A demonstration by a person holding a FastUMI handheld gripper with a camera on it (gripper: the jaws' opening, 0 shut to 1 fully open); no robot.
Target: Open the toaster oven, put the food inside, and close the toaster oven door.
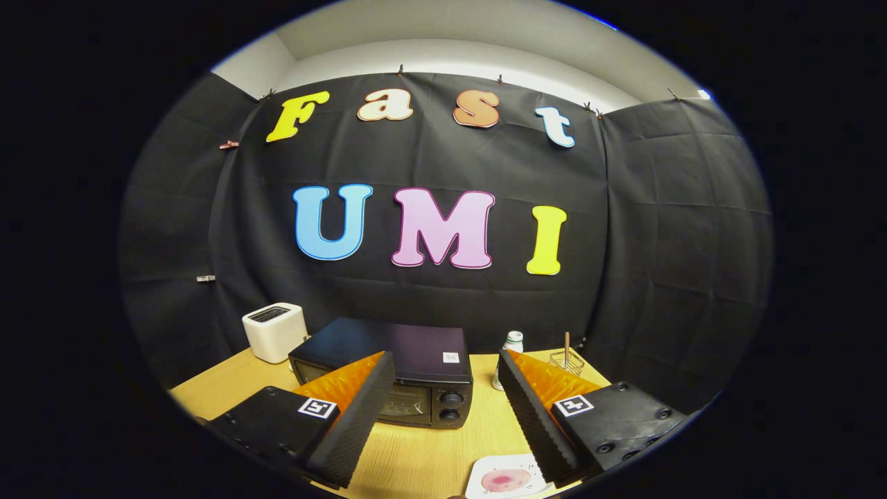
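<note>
Spread wide, my gripper (443, 416) holds nothing: its two fingers stand well apart, with bare wooden table (416, 457) showing in the gap between them. Each finger has a ribbed black pad on its inner face and an orange wedge behind it, and each black finger block carries a small square white-and-black marker tag; the pattern on those is a code, not writing I can read.

Just ahead of my fingers, and partly hidden behind the left one, sits the toaster oven (409, 378), black, with its glass door shut. Two round knobs sit one above the other on the right of its front. A small white sticker with a square code lies on its top near the right edge; it is too small for me to make out. I can see no brand name on the oven from here.

Close to my right finger, at the near edge of the table, lies a white plate (506, 478) with the pinkish food (506, 480) on it.

Beyond the oven to the left stands a white slot toaster (274, 331). To the right of the oven stands a small white bottle (511, 357), its label unreadable, and further right a little wire rack (566, 359) with a thin stick upright in it.
</note>
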